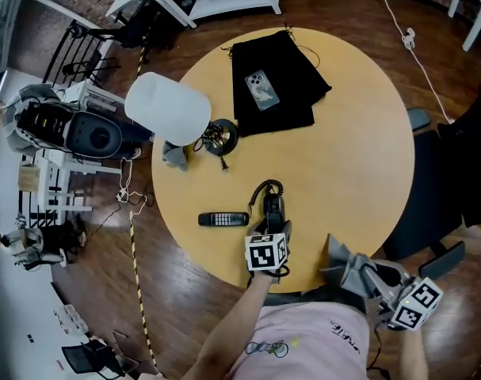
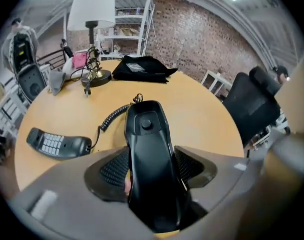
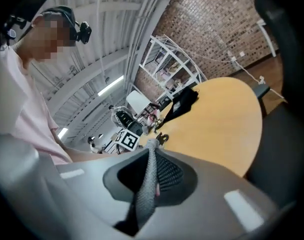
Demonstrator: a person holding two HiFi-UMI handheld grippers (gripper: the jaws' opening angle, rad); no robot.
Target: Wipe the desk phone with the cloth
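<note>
The desk phone's black base [image 1: 273, 209] stands near the front edge of the round wooden table [image 1: 359, 157]. My left gripper [image 1: 272, 228] is shut on the base, whose narrow body [image 2: 150, 159] fills the space between the pads. The phone's handset [image 1: 223, 219] lies off the base on the table to the left, keypad up [image 2: 56, 143], joined by a coiled cord [image 2: 113, 115]. My right gripper [image 1: 360, 274] hovers off the table's front right edge, shut on a grey cloth [image 1: 337, 261]. In the right gripper view the cloth [image 3: 147, 184] hangs pinched between the pads.
A lamp with a white shade [image 1: 167, 109] and dark foot [image 1: 221, 137] stands at the table's left. A black fabric bag [image 1: 284, 93] with a smartphone [image 1: 261, 89] on it lies at the back. A black office chair [image 1: 454, 188] stands right of the table.
</note>
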